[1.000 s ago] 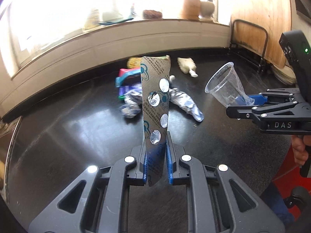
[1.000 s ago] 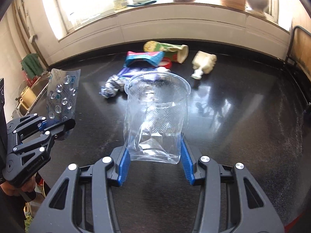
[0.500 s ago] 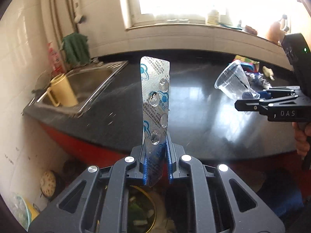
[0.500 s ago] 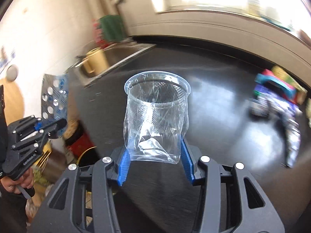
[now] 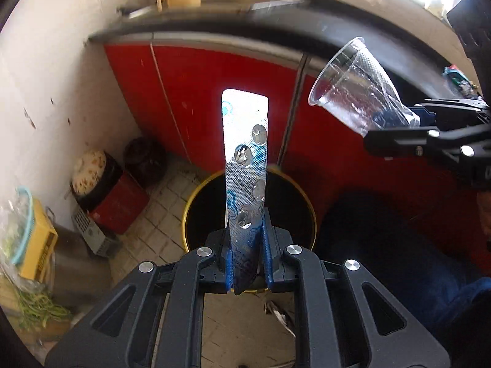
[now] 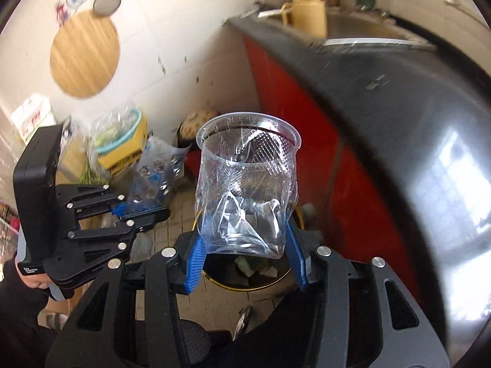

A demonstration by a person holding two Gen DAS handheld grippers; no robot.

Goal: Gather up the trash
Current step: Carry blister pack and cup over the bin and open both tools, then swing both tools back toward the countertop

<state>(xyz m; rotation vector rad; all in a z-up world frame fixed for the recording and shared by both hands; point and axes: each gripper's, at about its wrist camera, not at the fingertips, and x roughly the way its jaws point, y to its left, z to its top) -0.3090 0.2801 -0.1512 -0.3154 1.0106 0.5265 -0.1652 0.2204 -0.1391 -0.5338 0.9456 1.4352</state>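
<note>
My left gripper [image 5: 247, 254] is shut on a silver pill blister pack [image 5: 245, 165] that stands upright between its blue pads. It hangs over a yellow-rimmed black trash bin [image 5: 196, 211] on the floor. My right gripper [image 6: 245, 254] is shut on a crumpled clear plastic cup [image 6: 245, 190], also above the bin [image 6: 277, 277], which holds some scraps. In the left wrist view the cup [image 5: 356, 89] and right gripper [image 5: 429, 141] show at upper right. In the right wrist view the left gripper [image 6: 144, 211] with the blister pack [image 6: 156, 174] shows at left.
Red cabinet doors [image 5: 221, 92] stand under the dark counter [image 6: 399, 107] behind the bin. A red box [image 5: 119, 202], a dark pot [image 5: 144, 159] and a yellow crate [image 5: 36, 245] sit on the tiled floor at left. A yellow mug [image 6: 308, 15] stands by the sink.
Both grippers have swung left and tipped down from the countertop to the floor bin, still holding the blister pack and the cup. The counter trash pile is out of view.
</note>
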